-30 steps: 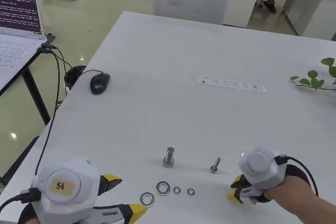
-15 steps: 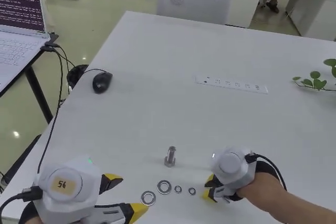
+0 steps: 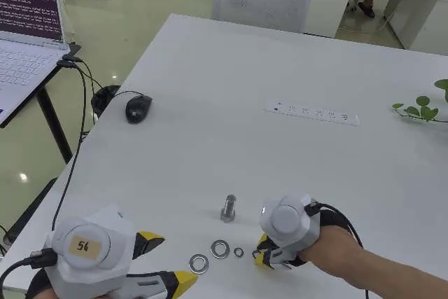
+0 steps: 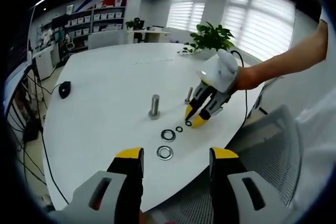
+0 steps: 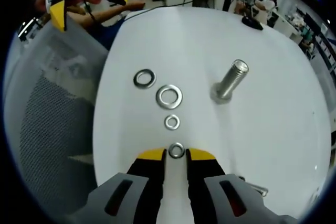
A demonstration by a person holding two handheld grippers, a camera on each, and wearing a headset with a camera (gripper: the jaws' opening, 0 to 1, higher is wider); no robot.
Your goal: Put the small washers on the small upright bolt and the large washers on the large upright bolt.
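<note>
The large bolt [image 3: 227, 208] [image 5: 229, 83] stands upright on the white table [image 3: 231, 89]. In front of it lie two large washers [image 3: 220, 248] [image 3: 198, 264] and a small washer [image 3: 239, 252]. A second small washer [image 5: 176, 150] lies on the table between the tips of my right gripper [image 3: 261, 255] [image 5: 176, 154], whose jaws stand narrowly apart on either side of it. The small bolt [image 4: 188, 95] stands just behind that gripper. My left gripper [image 3: 168, 260] [image 4: 176, 156] hovers wide open at the near table edge, holding nothing.
A black mouse [image 3: 133, 110] and its cable lie at the left edge. A white power strip [image 3: 311, 112] sits mid-table and a plant [image 3: 423, 106] at the right. A laptop [image 3: 21, 33] stands on a side desk, and a chair [image 3: 259, 5] at the far end.
My right gripper has moved left, from beside the small bolt to the small washers, and now covers the bolt and one small washer in the head view. The left gripper has stayed put.
</note>
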